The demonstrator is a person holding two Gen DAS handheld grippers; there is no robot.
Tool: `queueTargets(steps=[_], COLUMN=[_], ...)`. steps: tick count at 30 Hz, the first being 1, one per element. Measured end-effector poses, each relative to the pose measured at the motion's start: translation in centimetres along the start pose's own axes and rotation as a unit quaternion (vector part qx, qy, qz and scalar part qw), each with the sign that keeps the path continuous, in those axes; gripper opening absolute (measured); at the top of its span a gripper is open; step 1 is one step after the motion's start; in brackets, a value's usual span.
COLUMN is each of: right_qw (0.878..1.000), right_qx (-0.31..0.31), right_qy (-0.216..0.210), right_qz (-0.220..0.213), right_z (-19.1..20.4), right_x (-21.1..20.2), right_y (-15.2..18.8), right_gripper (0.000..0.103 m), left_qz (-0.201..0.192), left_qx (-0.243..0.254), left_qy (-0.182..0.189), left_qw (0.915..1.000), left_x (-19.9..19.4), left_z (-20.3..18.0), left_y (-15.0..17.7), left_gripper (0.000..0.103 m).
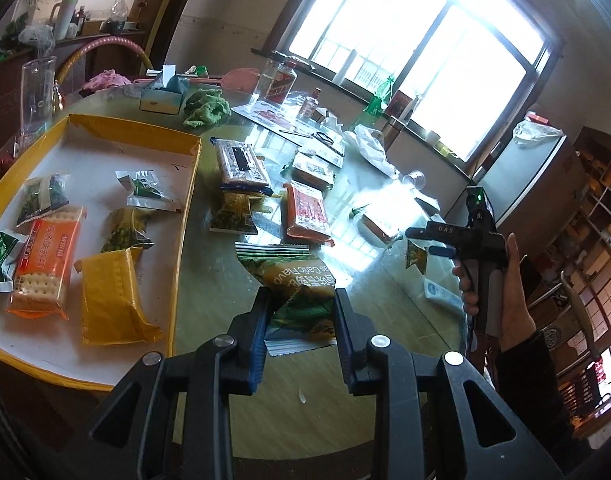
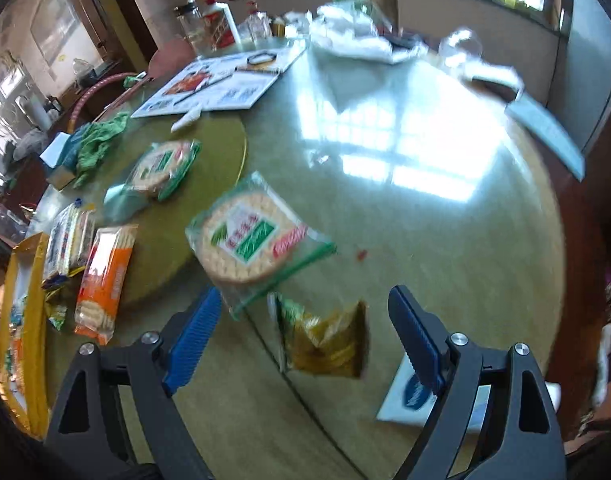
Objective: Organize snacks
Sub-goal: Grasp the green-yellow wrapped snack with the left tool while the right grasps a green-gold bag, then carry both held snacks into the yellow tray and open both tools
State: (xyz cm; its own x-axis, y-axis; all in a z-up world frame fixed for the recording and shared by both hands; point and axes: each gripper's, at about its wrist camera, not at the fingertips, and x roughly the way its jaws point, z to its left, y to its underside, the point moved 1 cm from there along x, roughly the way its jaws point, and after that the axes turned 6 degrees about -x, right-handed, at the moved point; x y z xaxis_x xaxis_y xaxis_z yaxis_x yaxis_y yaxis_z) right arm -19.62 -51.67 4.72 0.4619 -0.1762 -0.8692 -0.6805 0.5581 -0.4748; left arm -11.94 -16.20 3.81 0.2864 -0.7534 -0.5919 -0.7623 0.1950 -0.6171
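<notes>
Snacks lie scattered on the glass tabletop (image 1: pixel 209 360) beside a yellow-rimmed tray (image 1: pixel 185 200) already holding several packets. Left hand-held gripper (image 1: pixel 301 312) is clenched on a green-and-yellow snack bag (image 1: pixel 297 280), held just above the tabletop right of the tray. Right hand-held gripper (image 2: pixel 305 332) is released, jaws wide, poised over a small yellow snack packet (image 2: pixel 325 344) beside a round cracker pack (image 2: pixel 249 240), farther from the tray.
</notes>
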Motion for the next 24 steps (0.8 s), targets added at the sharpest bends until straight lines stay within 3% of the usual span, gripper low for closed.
queueTargets(steps=[4,6,8,9,14,15,20,24], right_qw=[1.0,1.0,1.0,1.0,1.0,1.0,1.0,0.999], right_qx=[-0.011,-0.012,-0.003,0.004,0.015,0.013,0.009,-0.003], right_qy=[-0.003,0.004,0.006,0.006,-0.012,-0.01,-0.002,-0.024], right_qz=[-0.001,-0.007,-0.006,-0.004,0.002,0.001,-0.019,-0.04], right_z=[0.9,1.0,0.7,0.4,0.0,0.1,0.4,2.1], right_x=[0.2,0.2,0.3,0.5,1.5,1.5,0.6,-1.4], right_y=[1.7,2.1,2.3,2.3,2.1,2.2,2.7,3.9], right_gripper=[0.079,0.067,0.064,0.056,0.054,0.044,0.041,0.041], left_qz=[0.0,-0.001,0.0,-0.001,-0.003,-0.001,0.0,-0.002], left_qx=[-0.001,-0.001,0.001,0.003,0.002,0.002,0.002,-0.003], left_qy=[0.001,0.002,-0.001,-0.002,-0.005,-0.006,-0.009,-0.008], left_qw=[1.0,1.0,1.0,1.0,1.0,1.0,1.0,1.0], left_x=[-0.1,-0.1,-0.1,-0.2,-0.3,-0.2,-0.2,-0.2], left_z=[0.0,-0.1,-0.2,-0.2,-0.3,-0.3,-0.3,0.0], left_y=[-0.1,-0.1,0.0,0.0,0.1,0.1,0.3,0.1], left_gripper=[0.029,0.029,0.029,0.029,0.029,0.029,0.029,0.029])
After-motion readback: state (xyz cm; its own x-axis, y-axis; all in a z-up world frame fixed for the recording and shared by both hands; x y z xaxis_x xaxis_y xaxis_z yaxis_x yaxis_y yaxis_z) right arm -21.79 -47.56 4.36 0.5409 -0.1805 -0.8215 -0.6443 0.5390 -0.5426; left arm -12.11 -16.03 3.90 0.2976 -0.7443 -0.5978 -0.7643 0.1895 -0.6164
